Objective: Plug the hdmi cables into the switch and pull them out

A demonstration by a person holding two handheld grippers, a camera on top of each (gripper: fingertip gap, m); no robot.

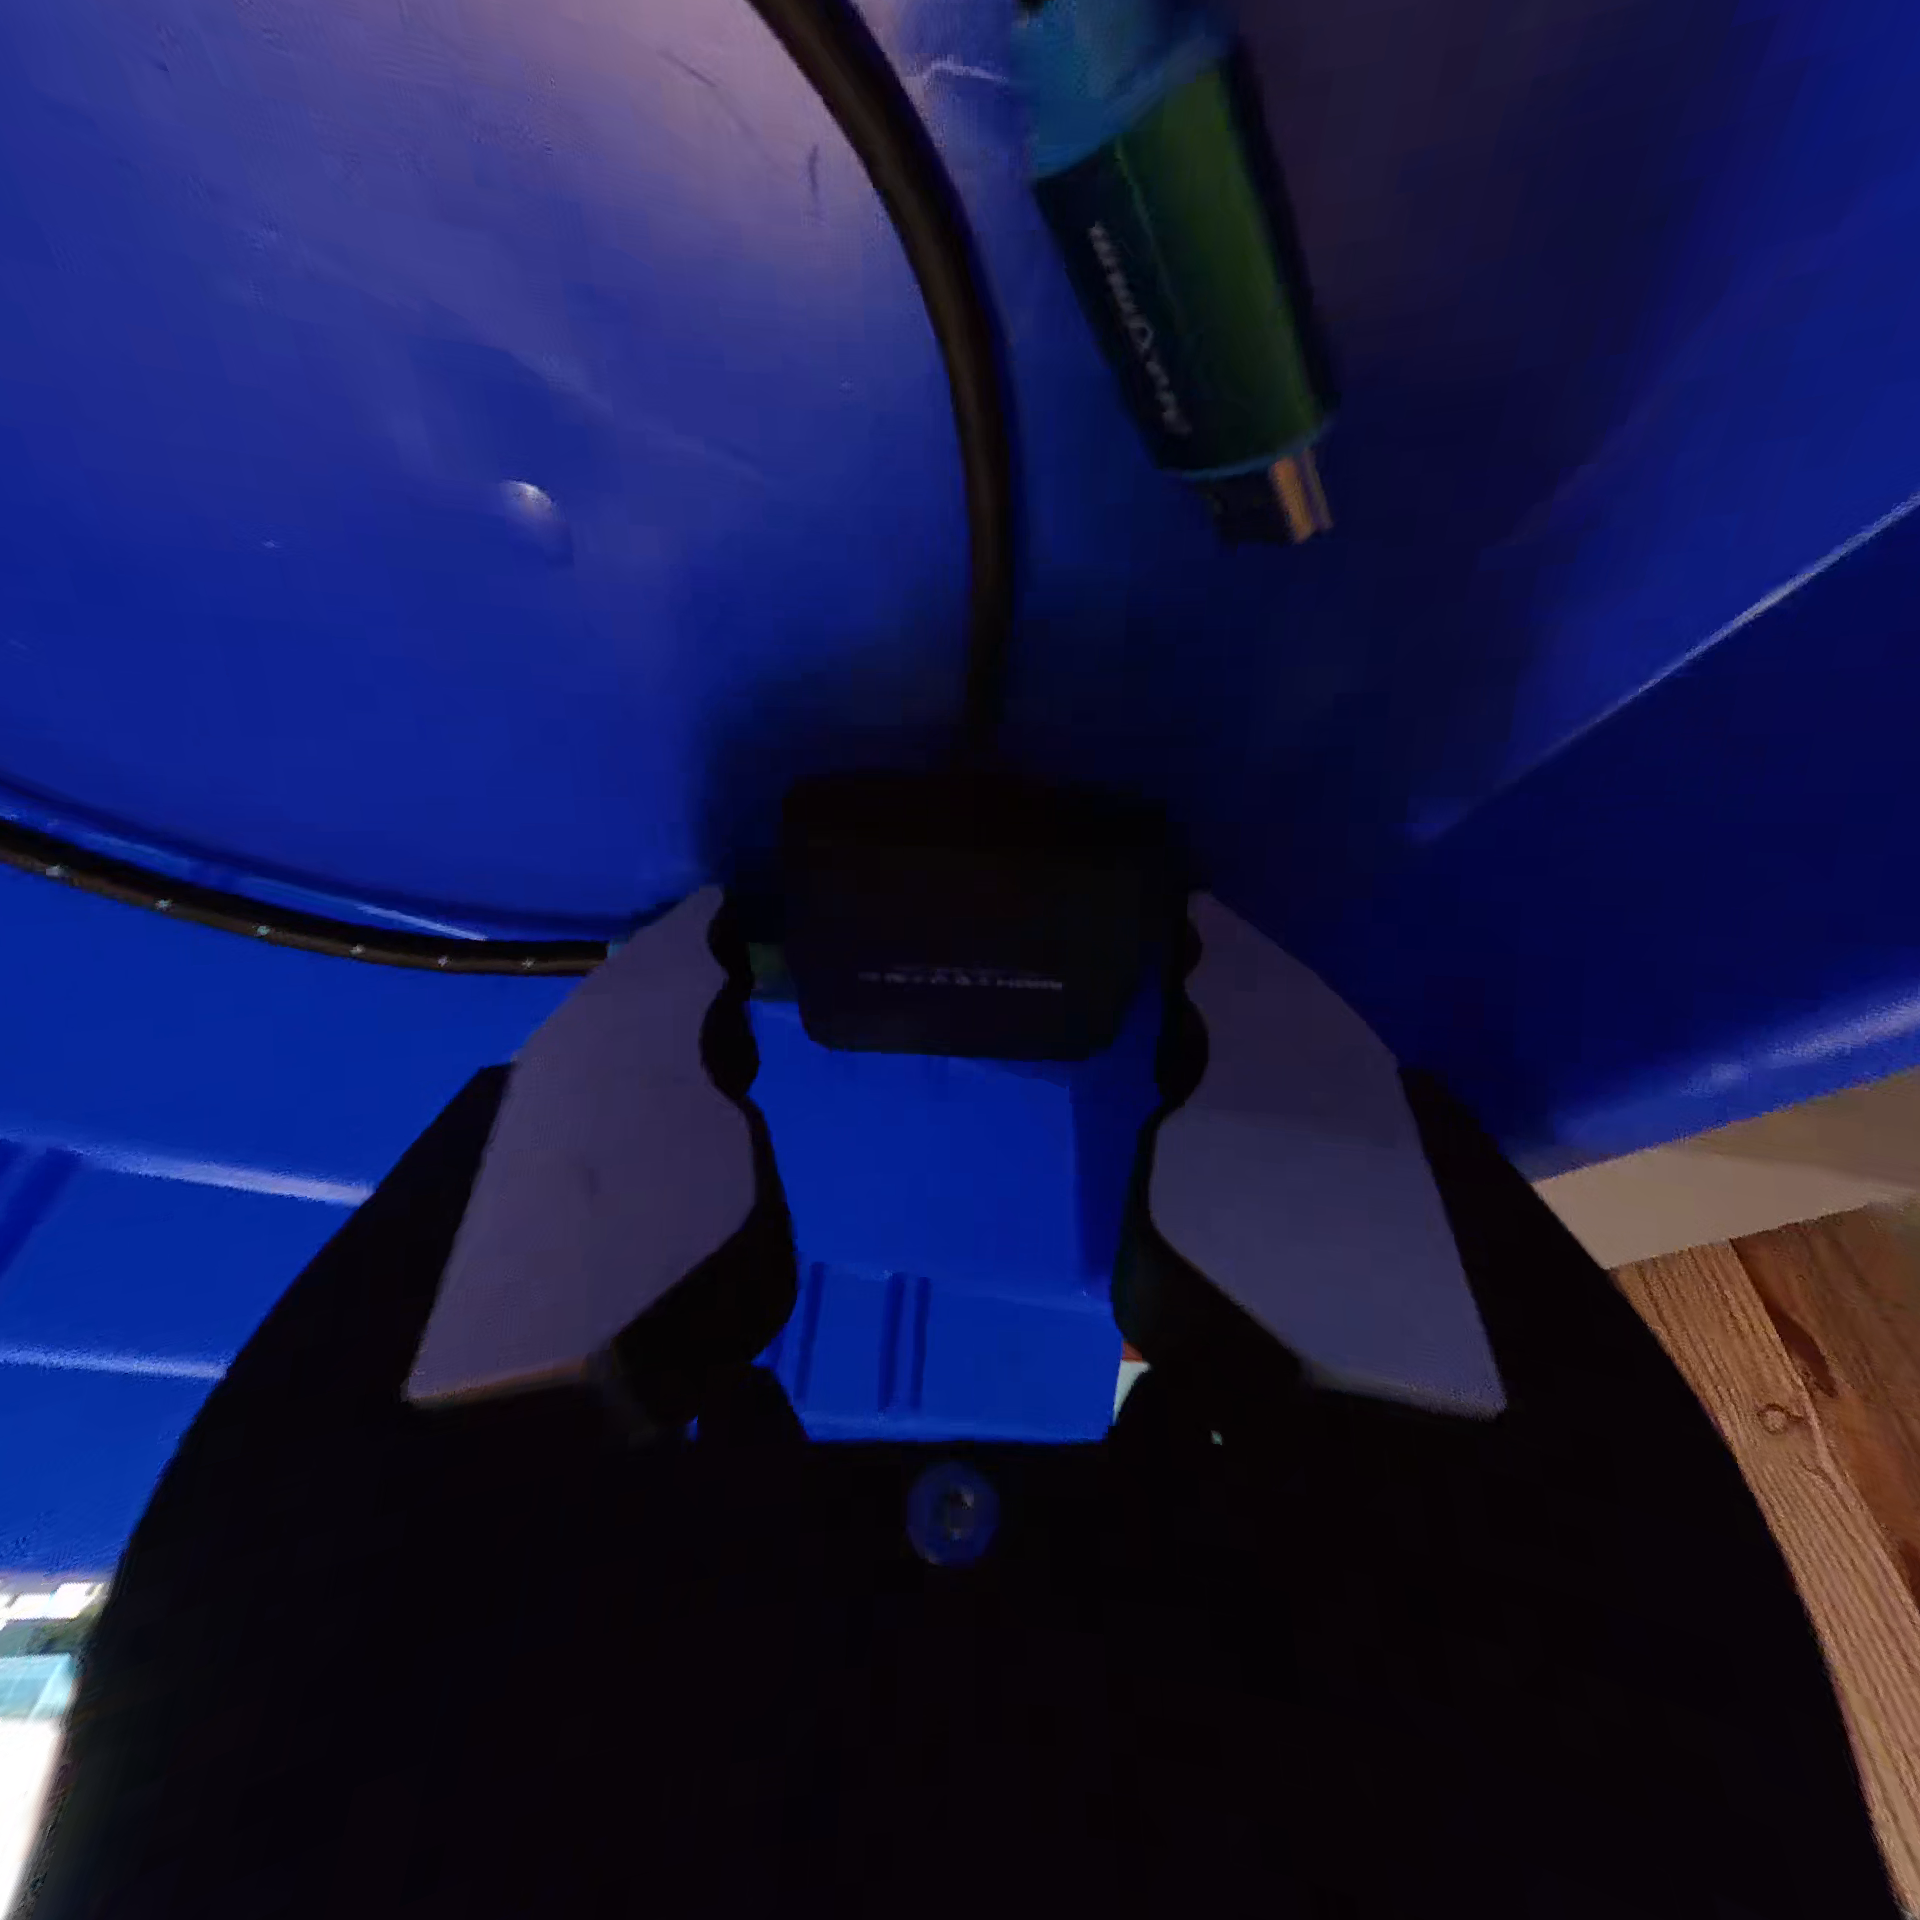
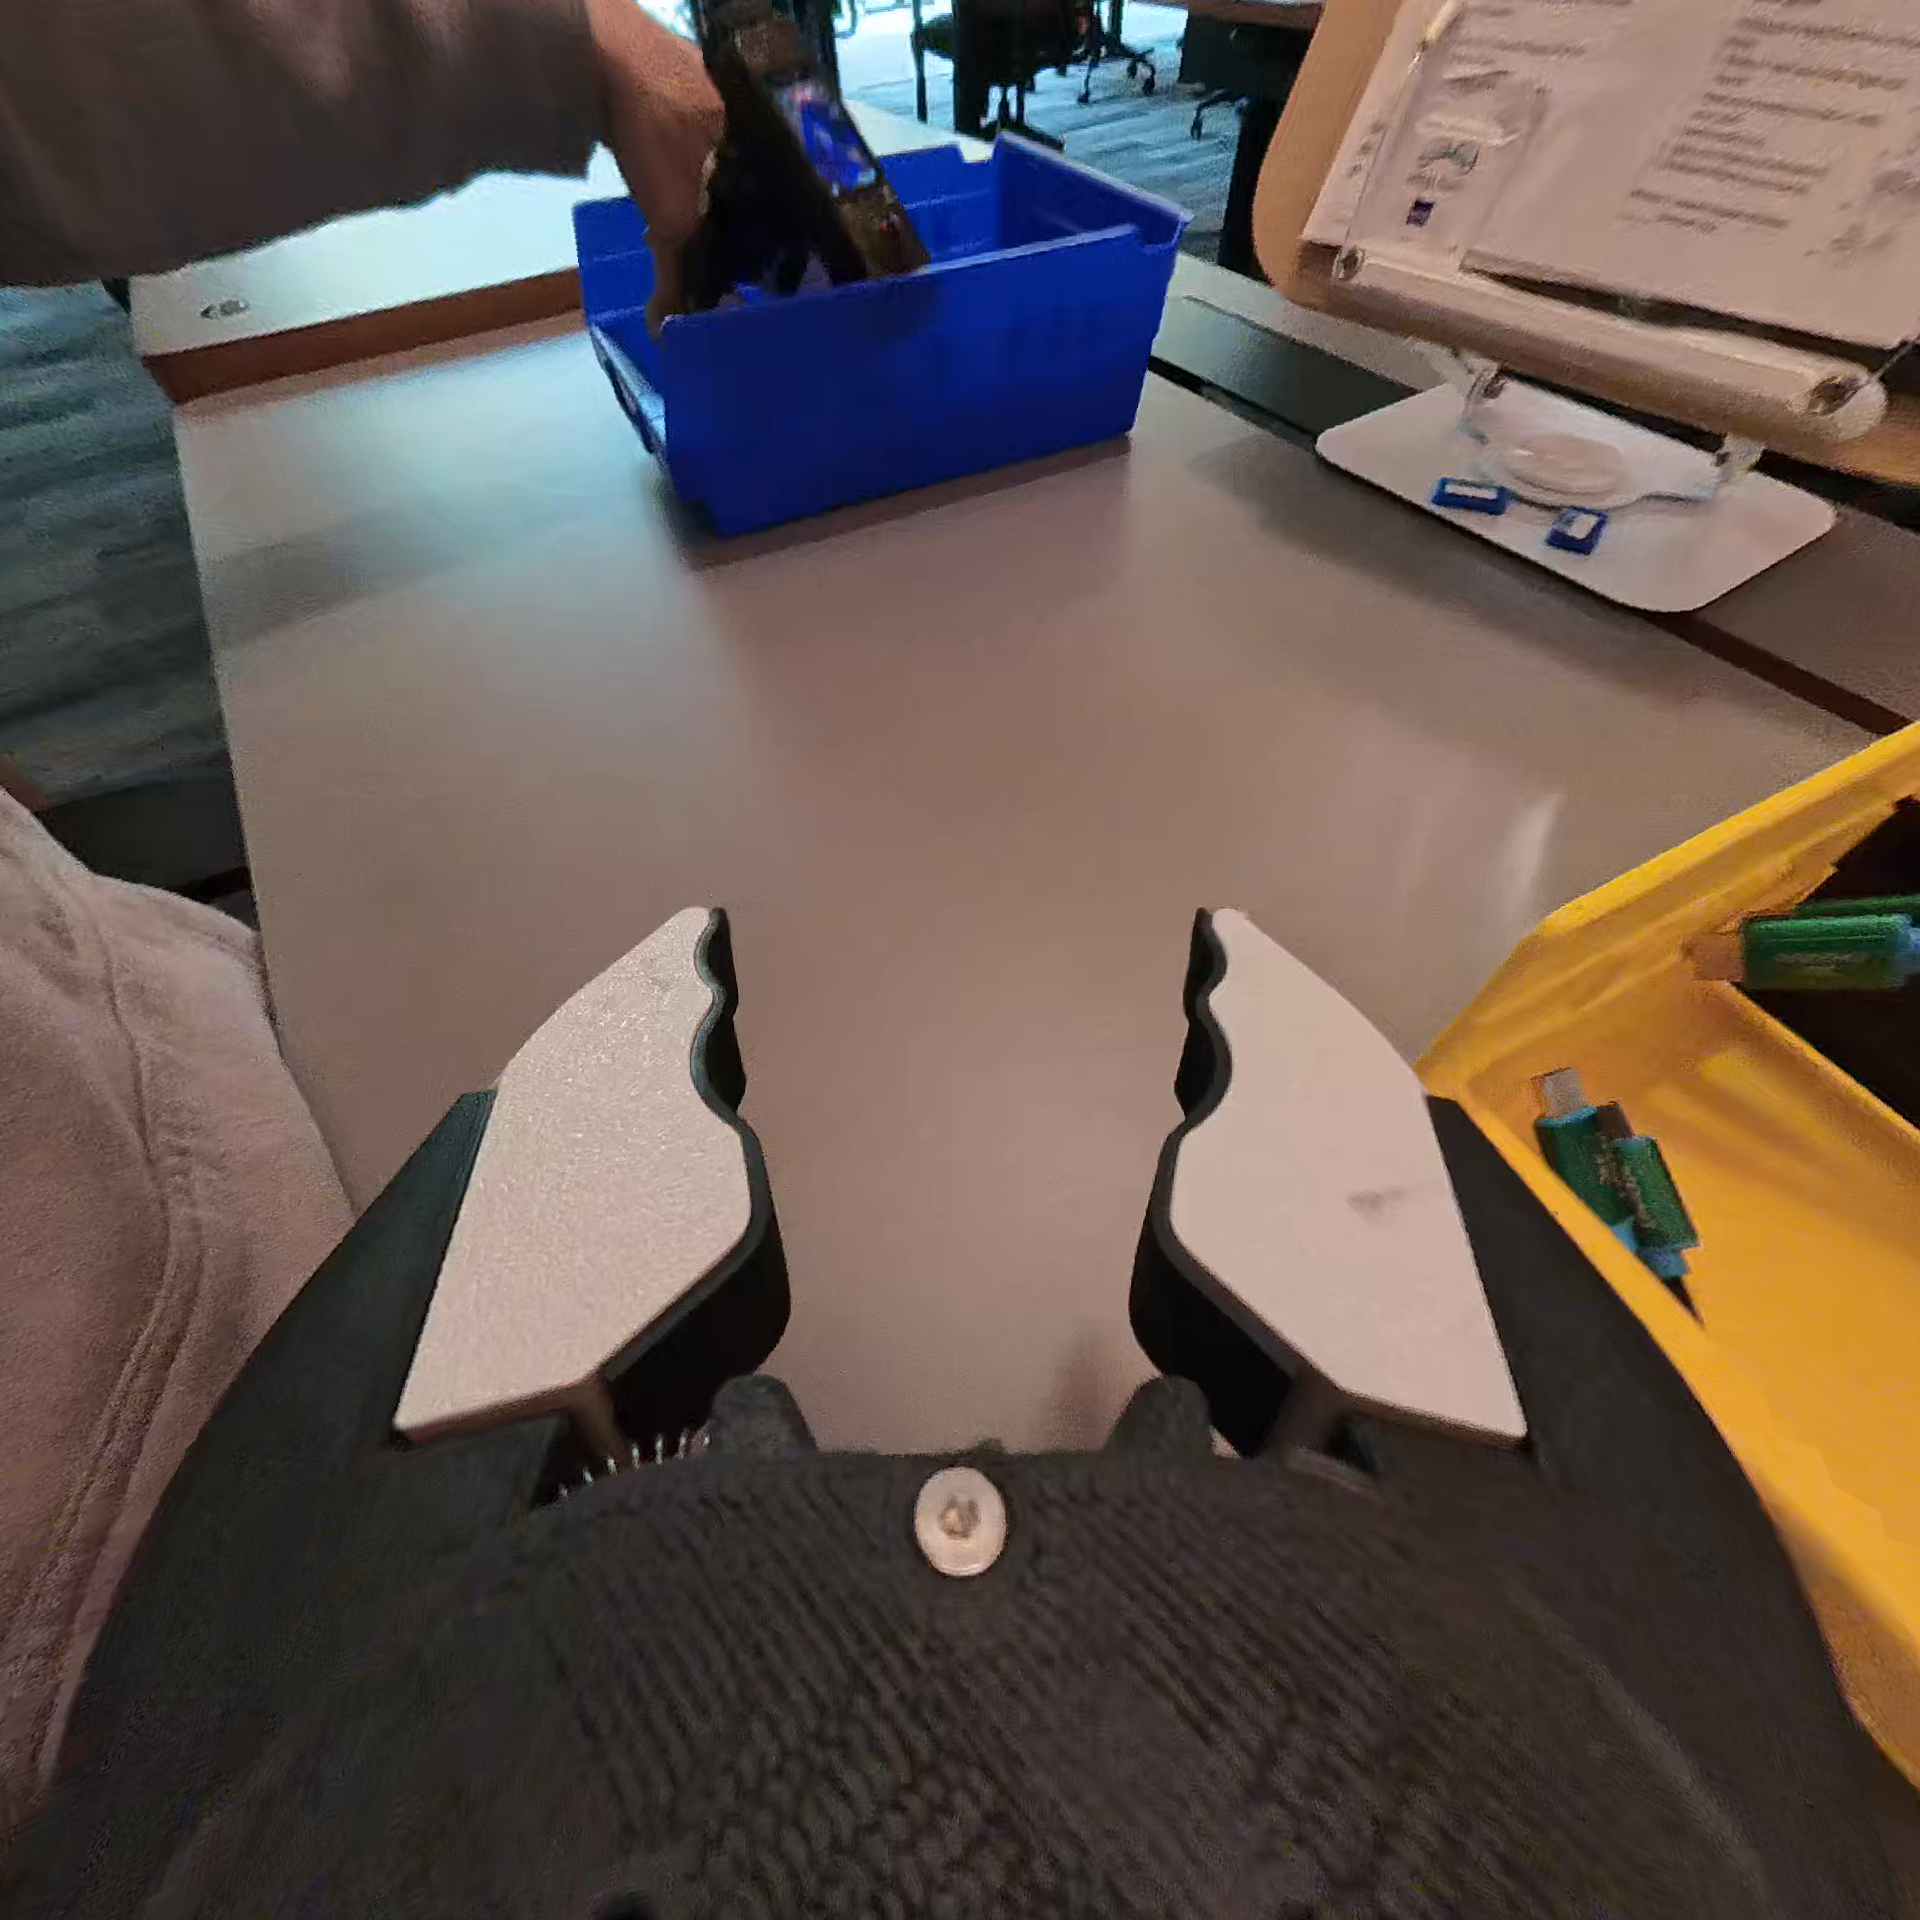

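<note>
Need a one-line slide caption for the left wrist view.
Left gripper open inside the blue bin, its fingers straddling a black switch on its cable, a green HDMI plug lying beyond.

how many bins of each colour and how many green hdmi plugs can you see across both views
blue bin: 1
yellow bin: 1
green plugs: 3, one in the blue bin, two in the yellow bin
total: 5

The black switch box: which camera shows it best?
The left wrist view: the black switch box sits close between the open left gripper inside the blue bin. The right wrist view shows only that bin's outside.
</note>
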